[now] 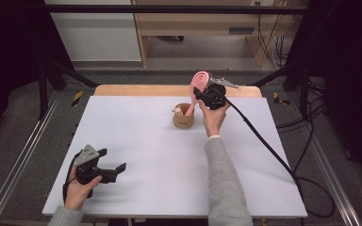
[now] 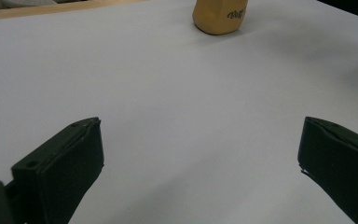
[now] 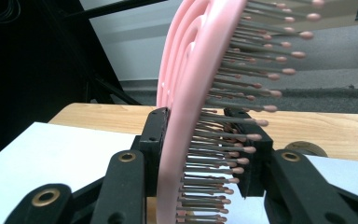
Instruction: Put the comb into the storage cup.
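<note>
Hairbrush (image 1: 199, 84) clamped in your right gripper (image 1: 202, 94) above the far cup (image 1: 183, 117): lower its handle straight; left gripper (image 1: 108, 165) gapes empty.

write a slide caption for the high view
Right gripper holds a pink brush over the cup; left gripper rests open.

hairbrush (image 1: 199, 84): pink | cup (image 1: 183, 117): tan | table (image 1: 136, 141): white

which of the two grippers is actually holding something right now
The right gripper, at the far side of the table: its fingers clamp the pink hairbrush above the brown cup. The left gripper is open and empty.
</note>
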Motion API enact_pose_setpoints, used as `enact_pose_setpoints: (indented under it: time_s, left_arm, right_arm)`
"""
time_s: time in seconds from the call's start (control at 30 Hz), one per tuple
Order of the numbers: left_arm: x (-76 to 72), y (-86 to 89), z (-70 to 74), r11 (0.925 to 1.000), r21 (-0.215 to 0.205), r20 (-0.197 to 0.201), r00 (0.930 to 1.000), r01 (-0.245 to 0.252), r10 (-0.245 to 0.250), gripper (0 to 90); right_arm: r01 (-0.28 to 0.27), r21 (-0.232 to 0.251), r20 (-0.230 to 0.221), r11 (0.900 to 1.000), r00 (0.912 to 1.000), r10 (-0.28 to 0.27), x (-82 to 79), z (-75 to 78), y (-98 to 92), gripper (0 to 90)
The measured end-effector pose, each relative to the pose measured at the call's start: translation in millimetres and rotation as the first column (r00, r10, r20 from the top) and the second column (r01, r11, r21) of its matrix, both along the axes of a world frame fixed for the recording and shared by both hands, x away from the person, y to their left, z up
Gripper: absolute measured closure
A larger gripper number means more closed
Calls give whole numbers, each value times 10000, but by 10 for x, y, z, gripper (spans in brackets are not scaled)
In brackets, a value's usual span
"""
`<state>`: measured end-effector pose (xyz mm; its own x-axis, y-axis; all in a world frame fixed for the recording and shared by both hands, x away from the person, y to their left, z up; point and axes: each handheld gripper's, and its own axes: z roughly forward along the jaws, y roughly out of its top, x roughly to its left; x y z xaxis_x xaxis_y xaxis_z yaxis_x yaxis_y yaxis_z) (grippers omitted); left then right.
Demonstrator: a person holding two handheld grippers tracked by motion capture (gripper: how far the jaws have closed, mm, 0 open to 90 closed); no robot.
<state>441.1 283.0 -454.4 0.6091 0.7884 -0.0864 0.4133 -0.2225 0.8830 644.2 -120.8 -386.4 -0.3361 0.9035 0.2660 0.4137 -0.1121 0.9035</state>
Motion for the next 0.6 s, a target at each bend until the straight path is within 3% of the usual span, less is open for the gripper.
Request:
enact_pose_setpoints:
  time_s: [0.23,0.43,0.6]
  left_arm:
    - [0,-1,-1,10000,1,-5,10000,-14,14,1]
    - [0,-2,-3,10000,14,-25,10000,5,-5,1]
    - [1,-5,-3,10000,29,-27,10000,15,-15,1]
  right_arm:
    - [9,-114,-70,9999,10000,-10,-6,-8,-44,594]
    - [16,-486,46,9988,10000,-14,-9,-6,-56,559]
    - [42,-819,178,9966,9998,-28,-25,20,-75,459]
